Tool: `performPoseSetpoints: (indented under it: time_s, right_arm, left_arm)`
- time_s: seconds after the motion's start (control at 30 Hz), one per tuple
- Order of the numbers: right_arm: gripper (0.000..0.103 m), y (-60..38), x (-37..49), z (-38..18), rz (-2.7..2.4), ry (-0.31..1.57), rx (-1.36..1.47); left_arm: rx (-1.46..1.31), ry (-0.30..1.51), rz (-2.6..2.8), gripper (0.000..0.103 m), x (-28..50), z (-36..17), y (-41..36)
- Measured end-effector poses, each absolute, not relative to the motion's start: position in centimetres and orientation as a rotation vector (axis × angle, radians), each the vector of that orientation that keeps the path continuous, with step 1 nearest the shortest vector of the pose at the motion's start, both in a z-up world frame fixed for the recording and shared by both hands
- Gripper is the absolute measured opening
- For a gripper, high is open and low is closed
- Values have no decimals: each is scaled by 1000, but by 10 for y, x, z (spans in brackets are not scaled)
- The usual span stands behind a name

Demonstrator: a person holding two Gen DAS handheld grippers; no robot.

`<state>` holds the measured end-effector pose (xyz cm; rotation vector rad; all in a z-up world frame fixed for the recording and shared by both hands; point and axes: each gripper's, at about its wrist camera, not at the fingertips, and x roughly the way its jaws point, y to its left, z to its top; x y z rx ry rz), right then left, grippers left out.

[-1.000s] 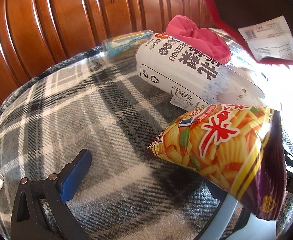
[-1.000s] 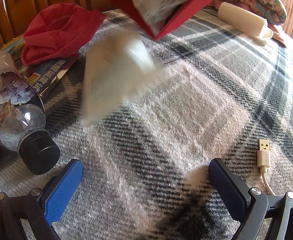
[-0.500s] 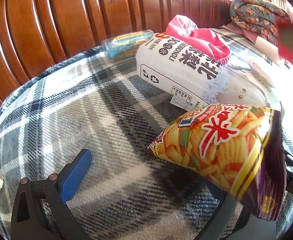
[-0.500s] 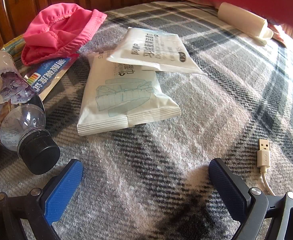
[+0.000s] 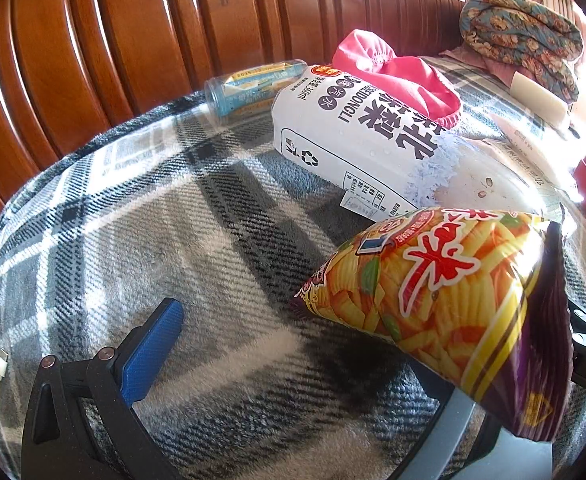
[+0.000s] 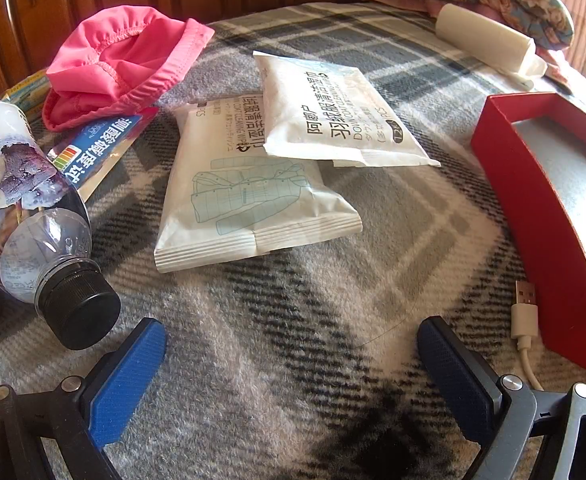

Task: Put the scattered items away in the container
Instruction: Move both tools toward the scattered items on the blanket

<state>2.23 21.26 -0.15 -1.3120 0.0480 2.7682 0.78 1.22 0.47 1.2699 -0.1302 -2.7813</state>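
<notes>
The red box point(image 6: 541, 200), a second ago tipped overhead spilling wipe packs point(image 6: 253, 200), now rests empty on the plaid blanket point(image 6: 293, 360) beside the released right claw point(image 6: 293, 364), so tidying starts; left claw point(image 5: 313, 360) likewise gapes.

Black jaws, seemingly textured blue pads point(image 6: 127, 376)

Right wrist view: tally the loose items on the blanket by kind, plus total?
Wipe packs: 2
Bottles: 1
Pink cloth caps: 1
Blue sachets: 1
USB cables: 1
White rolls: 1
Total: 7
</notes>
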Motion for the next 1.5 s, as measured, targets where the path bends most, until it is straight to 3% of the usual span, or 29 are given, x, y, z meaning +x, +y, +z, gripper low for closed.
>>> performPoseSetpoints:
  time_s: [0.63,1.0,1.33,1.5]
  right_arm:
    - [103,212,21,-1,2772,59,-1316]
    - [103,217,24,1,2803,112,-1305]
    - [103,286,46,10,2721,478,-1234]
    - [103,267,42,8,2697,299,-1258]
  left_arm:
    - [1280,-88,-2763,103,29,14,5]
    - [1156,-392,-2914,103,109,37,30]
    - [1067,-239,-2900,103,68,58,48]
    - [1302,-223,-2770,103,42,30,51]
